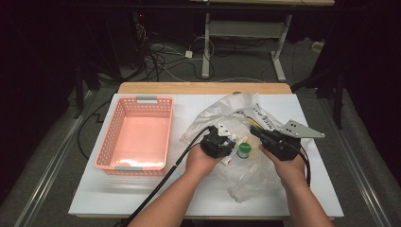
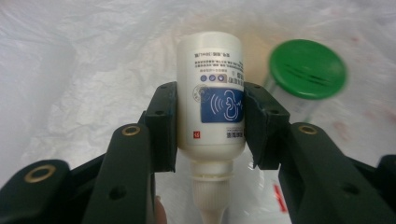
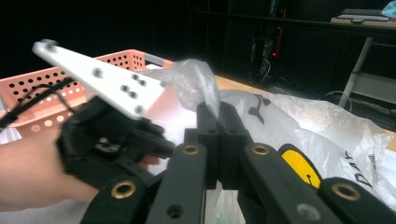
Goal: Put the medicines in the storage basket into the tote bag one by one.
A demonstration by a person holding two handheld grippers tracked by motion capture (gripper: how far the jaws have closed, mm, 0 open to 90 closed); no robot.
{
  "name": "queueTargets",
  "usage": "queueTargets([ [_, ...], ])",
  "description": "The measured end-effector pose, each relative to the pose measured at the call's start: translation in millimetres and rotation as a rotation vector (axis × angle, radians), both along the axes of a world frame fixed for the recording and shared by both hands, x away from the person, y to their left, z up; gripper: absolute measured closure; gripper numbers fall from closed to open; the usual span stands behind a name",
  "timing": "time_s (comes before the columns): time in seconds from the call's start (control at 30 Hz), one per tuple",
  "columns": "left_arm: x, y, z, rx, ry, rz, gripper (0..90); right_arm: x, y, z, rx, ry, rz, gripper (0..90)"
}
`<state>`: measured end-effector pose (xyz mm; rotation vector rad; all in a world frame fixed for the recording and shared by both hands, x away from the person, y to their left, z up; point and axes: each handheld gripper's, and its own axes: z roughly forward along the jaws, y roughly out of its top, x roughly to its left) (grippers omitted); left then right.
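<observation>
A white squeeze bottle (image 2: 211,84) with a blue label lies between the jaws of my left gripper (image 2: 210,126), its nozzle pointing back toward the camera. Both pads press on its sides, just above a clear plastic bag (image 1: 246,165). A green-lidded jar (image 2: 308,69) stands right beside it, also seen from above as the green-lidded jar (image 1: 243,150). From the high view my left gripper (image 1: 227,145) is at mid table. My right gripper (image 3: 218,121) is shut on a pinched fold of the plastic bag (image 3: 196,81), holding it up; from above, my right gripper (image 1: 257,132) sits over the bag.
A pink slotted basket (image 1: 113,142), nothing inside, stands on the left of the white table top (image 1: 118,194). The crumpled bag spreads over the table's right half, with a yellow print (image 3: 299,163) on it. Cables and desk legs lie on the floor beyond.
</observation>
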<state>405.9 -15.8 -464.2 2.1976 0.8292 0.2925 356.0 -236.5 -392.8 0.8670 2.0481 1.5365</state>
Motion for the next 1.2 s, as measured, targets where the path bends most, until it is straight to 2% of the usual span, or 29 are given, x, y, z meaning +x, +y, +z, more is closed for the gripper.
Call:
queueTargets([
  [0.07, 6.7, -4.4, -0.8, 0.008, 0.007, 0.018, 57.6, -0.2, 0.5, -0.1, 0.001, 0.002, -0.002, 90.0],
  [0.1, 9.7, -6.4, -1.3, -0.002, 0.019, 0.011, 57.6, 0.1, 0.4, -0.3, -0.001, 0.000, -0.002, 90.0],
  [0.13, 12.8, -8.4, -0.3, 0.013, 0.008, 0.025, 57.6, 0.0, 0.3, -0.4, 0.002, 0.003, -0.001, 90.0],
  [0.17, 16.3, -12.9, -2.1, -0.032, 0.041, 0.012, 57.6, 0.5, -0.2, -0.7, 0.000, 0.001, -0.001, 90.0],
  [0.2, 18.8, -16.1, -2.0, -0.043, 0.047, 0.024, 57.5, 0.4, -0.7, -1.0, 0.000, 0.006, -0.001, 90.0],
  [0.23, 20.6, -17.9, -0.9, -0.035, 0.043, 0.033, 57.3, 0.9, -1.0, -1.4, 0.001, 0.006, -0.001, 90.0],
  [0.27, 23.7, -17.4, 1.2, -0.022, 0.015, 0.021, 55.1, 0.8, -1.3, -1.6, 0.001, 0.010, -0.005, 90.0],
  [0.3, 25.9, -15.4, 4.8, -0.016, 0.004, 0.017, 48.9, 1.0, -1.8, -2.0, 0.002, 0.011, -0.004, 90.0],
  [0.33, 23.0, -14.7, 7.9, -0.045, 0.029, 0.050, 44.3, 0.8, -2.1, -2.1, 0.002, 0.013, -0.004, 90.0],
  [0.37, 21.7, -12.6, 10.6, -0.038, 0.028, 0.053, 40.9, 0.4, -2.1, -2.1, 0.000, 0.012, -0.007, 90.0],
  [0.4, 19.0, -11.0, 12.4, -0.029, 0.035, 0.051, 38.8, 0.3, -2.1, -2.1, -0.001, 0.010, -0.006, 90.0],
  [0.43, 14.1, -9.0, 13.8, -0.037, 0.037, 0.059, 36.4, 0.3, -1.9, -2.1, 0.000, 0.009, -0.003, 90.0],
  [0.47, 8.5, -3.6, 16.0, -0.033, 0.020, 0.040, 36.2, 0.4, -1.6, -2.1, 0.002, 0.009, -0.005, 90.0],
  [0.53, -1.5, 4.5, 17.5, -0.051, 0.022, 0.023, 36.2, 0.2, -0.9, -2.1, -0.004, 0.007, -0.002, 90.0],
  [0.6, -15.9, 14.7, 16.6, -0.046, 0.008, 0.004, 36.2, -0.7, -0.3, -1.6, -0.003, 0.007, -0.003, 90.0],
  [0.8, -63.8, 51.2, 5.3, -0.071, 0.048, -0.061, 36.0, -1.8, -1.0, -0.1, -0.004, 0.002, -0.008, 90.0],
  [0.87, -75.0, 60.6, 3.2, -0.078, 0.046, -0.056, 36.0, -1.8, -1.1, -0.2, -0.005, 0.002, -0.009, 90.0],
  [0.9, -80.3, 64.9, 1.4, -0.087, 0.058, -0.056, 36.0, -1.9, -1.0, -0.2, -0.006, 0.002, -0.010, 90.0],
  [0.93, -84.9, 67.8, -0.8, -0.080, 0.064, -0.059, 35.9, -1.8, -1.0, -0.3, -0.009, 0.001, -0.008, 90.0],
  [0.97, -89.0, 69.6, -3.2, -0.056, 0.060, -0.066, 34.5, -1.6, -1.0, -0.5, -0.011, 0.000, -0.009, 90.0],
  [1.03, -93.9, 73.6, -11.1, -0.038, 0.070, -0.069, 32.9, -1.9, -0.6, -0.8, -0.011, 0.005, -0.009, 90.0],
  [1.13, -93.0, 76.0, -22.8, -0.036, 0.096, -0.038, 27.6, -2.2, 0.4, -2.5, -0.020, 0.009, -0.013, 90.0],
  [1.2, -88.2, 73.1, -28.3, -0.003, 0.117, -0.020, 20.1, -2.0, 0.5, -3.2, -0.021, 0.011, -0.009, 90.0],
])
